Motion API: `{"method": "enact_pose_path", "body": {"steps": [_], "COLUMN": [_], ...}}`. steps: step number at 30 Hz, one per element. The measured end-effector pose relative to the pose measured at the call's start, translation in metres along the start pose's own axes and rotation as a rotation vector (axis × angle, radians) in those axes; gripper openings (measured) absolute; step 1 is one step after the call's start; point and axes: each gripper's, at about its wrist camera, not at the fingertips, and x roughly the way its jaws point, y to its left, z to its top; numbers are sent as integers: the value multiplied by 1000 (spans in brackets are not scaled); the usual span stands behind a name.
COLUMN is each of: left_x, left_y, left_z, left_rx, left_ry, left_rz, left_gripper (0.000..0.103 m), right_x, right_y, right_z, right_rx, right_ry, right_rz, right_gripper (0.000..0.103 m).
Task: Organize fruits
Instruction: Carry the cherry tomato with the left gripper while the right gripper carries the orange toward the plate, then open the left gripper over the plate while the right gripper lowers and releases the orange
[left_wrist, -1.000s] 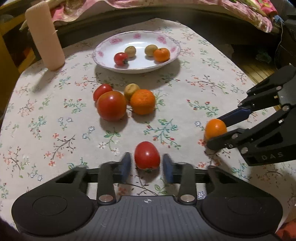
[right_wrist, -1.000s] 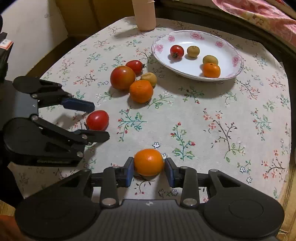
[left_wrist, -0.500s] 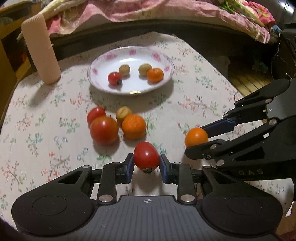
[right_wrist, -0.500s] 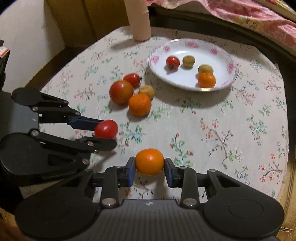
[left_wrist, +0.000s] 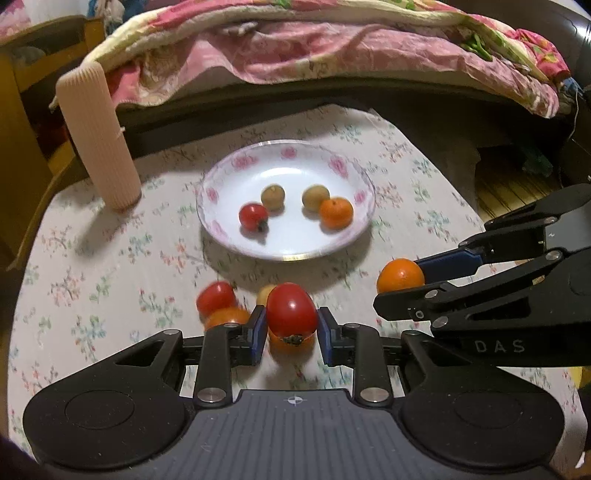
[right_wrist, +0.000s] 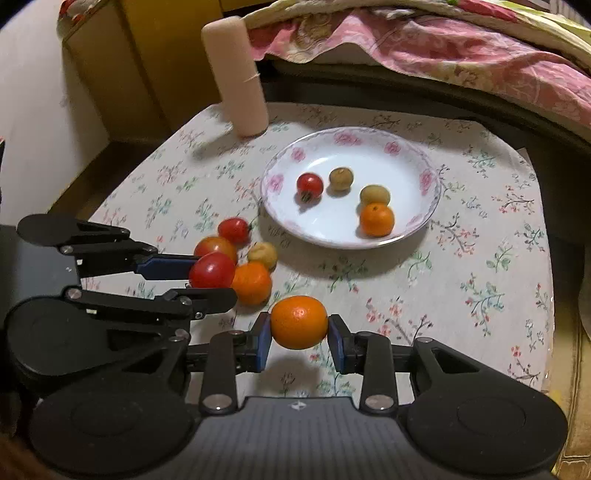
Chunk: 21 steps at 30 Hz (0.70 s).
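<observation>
Left gripper (left_wrist: 291, 330): we clamp the jaws on a red tomato (left_wrist: 291, 309), lifted off the surface | Right gripper (right_wrist: 299, 338): jaws grasp an orange (right_wrist: 299, 322), likewise raised | Purpose, we judge: both go to the plate (right_wrist: 428, 206), where like fruits already lie.

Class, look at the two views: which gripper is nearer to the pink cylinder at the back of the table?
Left. The left gripper, shut on a tomato, is on the cylinder's side of the table. The right gripper, holding an orange, is farther across, past the plate.
</observation>
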Motion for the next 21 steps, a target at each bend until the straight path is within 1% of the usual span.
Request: {"method": "enact_pose_path", "body": {"steps": [11, 16, 21], "left_x": [26, 42, 54], "left_y": [10, 15, 20], "left_z": [38, 45, 47], "left_rx": [-27, -44, -56], "left_ry": [-32, -17, 5], "left_rz": [42, 43, 44], "left_gripper": [35, 35, 35], "right_x": [9, 22, 36], "right_y": [-23, -35, -42], "right_z": [34, 48, 55], "right_rx": [55, 76, 83], "right_ry": [-56, -71, -64], "right_rz": [-42, -37, -43], "right_gripper": [35, 35, 35]}}
